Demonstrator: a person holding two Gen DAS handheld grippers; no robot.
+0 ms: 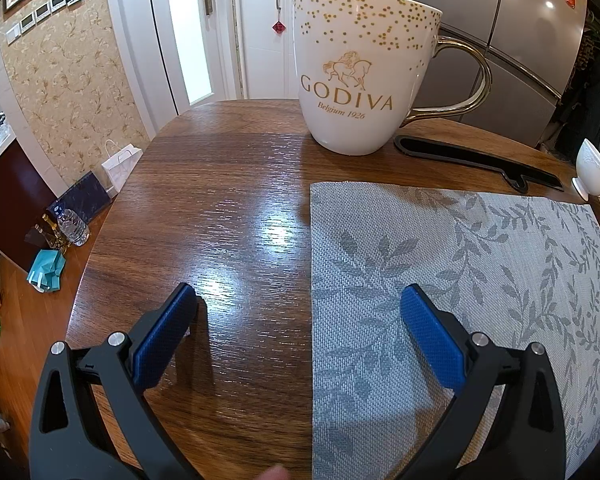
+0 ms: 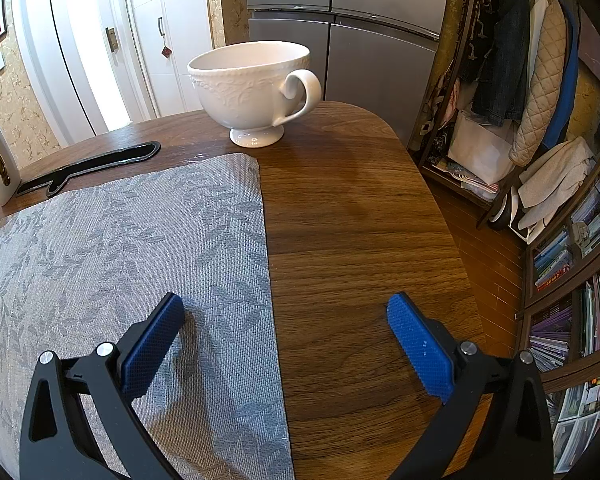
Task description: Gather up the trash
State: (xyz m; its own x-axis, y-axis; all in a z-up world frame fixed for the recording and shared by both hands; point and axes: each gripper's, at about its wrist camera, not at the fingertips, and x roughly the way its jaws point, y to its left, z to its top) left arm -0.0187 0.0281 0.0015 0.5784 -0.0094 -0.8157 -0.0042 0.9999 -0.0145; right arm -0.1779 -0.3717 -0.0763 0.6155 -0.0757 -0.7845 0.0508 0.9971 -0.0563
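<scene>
A black knife-shaped plastic tray (image 1: 476, 162) lies empty on the wooden table (image 1: 228, 208) behind a grey leaf-patterned placemat (image 1: 460, 288); it also shows in the right wrist view as the black tray (image 2: 88, 170). My left gripper (image 1: 298, 300) hovers open over the placemat's left edge, nothing between its blue pads. Over the placemat's (image 2: 120, 248) right edge my right gripper (image 2: 286, 310) is open and holds nothing. No loose trash shows apart from the black tray.
A white Godiva mug (image 1: 360, 72) with gold handle and a spoon in it stands behind the placemat at left. A white footed cup (image 2: 256, 92) stands at the back right. Bags and a bottle (image 1: 74, 226) lie on the floor left; coats and bookshelves (image 2: 572, 300) are right.
</scene>
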